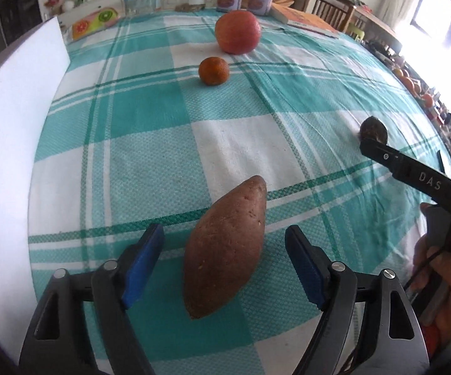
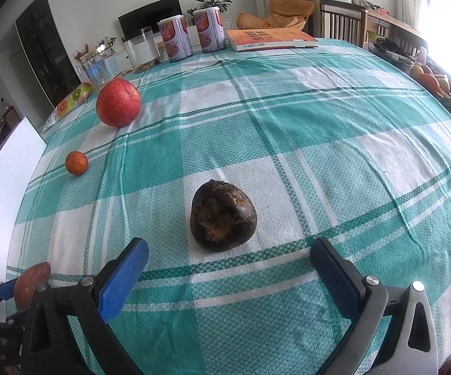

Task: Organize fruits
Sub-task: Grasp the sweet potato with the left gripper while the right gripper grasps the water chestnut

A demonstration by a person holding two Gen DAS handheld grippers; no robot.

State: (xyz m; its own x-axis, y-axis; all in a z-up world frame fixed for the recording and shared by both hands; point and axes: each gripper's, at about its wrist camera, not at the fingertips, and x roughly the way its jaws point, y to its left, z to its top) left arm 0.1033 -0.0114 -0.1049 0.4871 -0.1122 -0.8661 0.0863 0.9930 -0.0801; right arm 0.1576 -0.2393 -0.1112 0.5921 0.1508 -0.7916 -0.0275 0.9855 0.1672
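Directly between the spread blue pads of the left tool (image 1: pixel 225 268) lies the sweet potato (image 1: pixel 225 247), resting on the checked table (image 1: pixel 131 125); neither pad touches it. It looks dense, stiff and tapered at both ends, so the thick middle is the likely place to take hold. Right tool (image 2: pixel 230 268) also stands apart and empty, just short of the dark round root (image 2: pixel 222 215), whose rough skin should hold well. Farther off lie the apple (image 1: pixel 238 31) and small orange (image 1: pixel 213 71), both smooth, firm and liable to roll.
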